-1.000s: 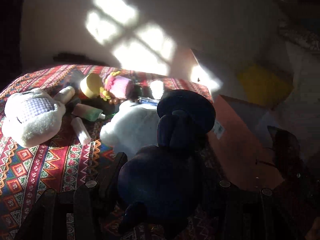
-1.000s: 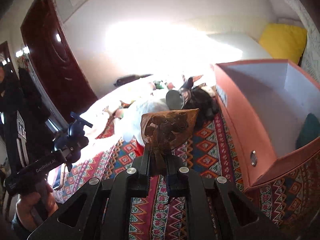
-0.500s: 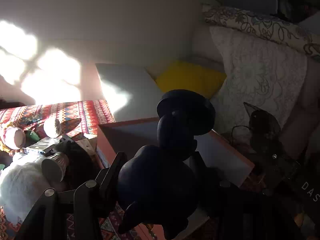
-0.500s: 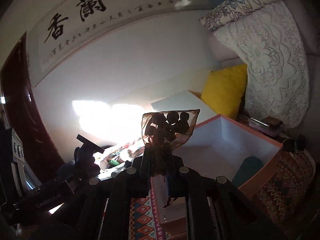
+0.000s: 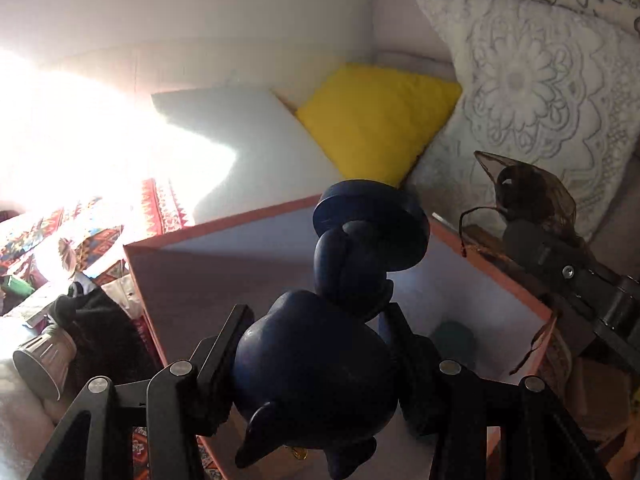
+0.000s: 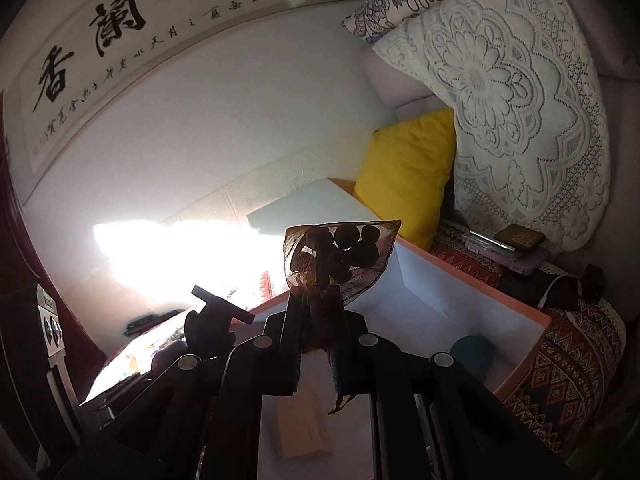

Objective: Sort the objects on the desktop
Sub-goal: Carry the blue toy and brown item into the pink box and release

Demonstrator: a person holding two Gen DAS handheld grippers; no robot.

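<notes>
Above open orange box [image 5: 224, 236]: left tongs [image 5: 320, 344] clamped on dark blue figurine [image 5: 320, 368], its flat hat [image 5: 372, 216] up. Right tongs [image 6: 320, 320] pinched on neck of brown mesh pouch [image 6: 340, 256] holding dark round pieces, likewise over box [image 6: 472, 280]. Teal object [image 6: 470, 354] and pale card [image 6: 302, 424] on box floor. Yellow cushion [image 5: 376, 120] and lace pillow [image 5: 532, 80] just beyond far rim. Metal cup [image 5: 42, 356] lying on patterned table [image 5: 160, 204] left of box.

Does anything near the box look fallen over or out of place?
Yes. A small metal bucket lies tipped on its side on the table, left of the orange box, beside a dark cloth. Nothing looks spilled. The dark blue figurine and mesh pouch are held upright.
</notes>
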